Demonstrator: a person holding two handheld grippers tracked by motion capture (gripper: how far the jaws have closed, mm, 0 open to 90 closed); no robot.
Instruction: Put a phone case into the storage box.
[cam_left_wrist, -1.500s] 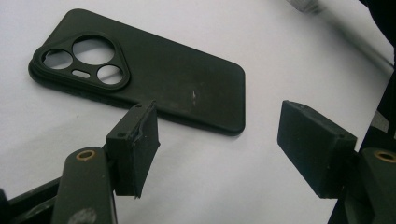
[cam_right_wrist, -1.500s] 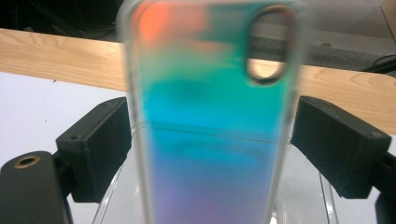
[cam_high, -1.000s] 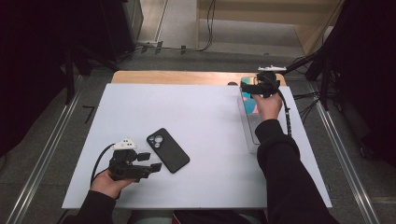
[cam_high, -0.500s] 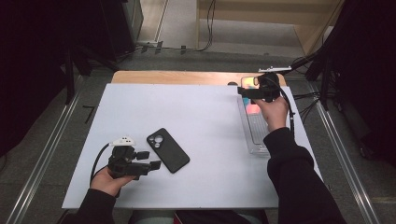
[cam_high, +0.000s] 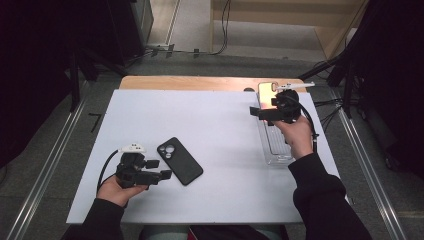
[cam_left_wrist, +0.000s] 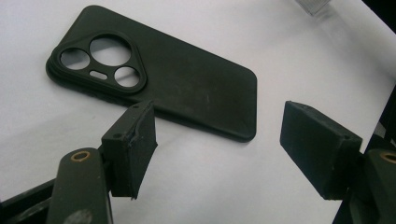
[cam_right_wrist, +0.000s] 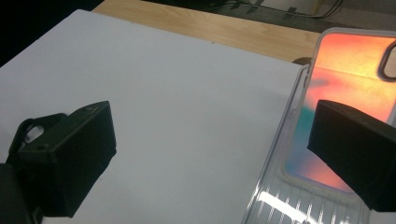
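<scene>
The left gripper rests low at the near left of the table, held in the person's left hand. Its jaws stand wide apart with nothing between them. The black phone case lies flat just beyond the jaw tips, camera holes up. In the left gripper view the case sits just ahead of the jaws, its near edge close to the left one, and no pad touches it. This gripper and the case sit where they were a second ago.

The right gripper is held up at the far right of the table in the right hand. Its jaws are wide apart and hold nothing. A second ago it was over the far end of the clear tray. Now it has shifted left and toward the person, so its jaws point out over bare table to the left of the tray. With the hand moved, more of the phone lying in the tray's far end shows, its surface glowing orange and teal. In the right gripper view the tray and phone lie to the right, partly behind the right jaw. White table shows between the jaws.
</scene>
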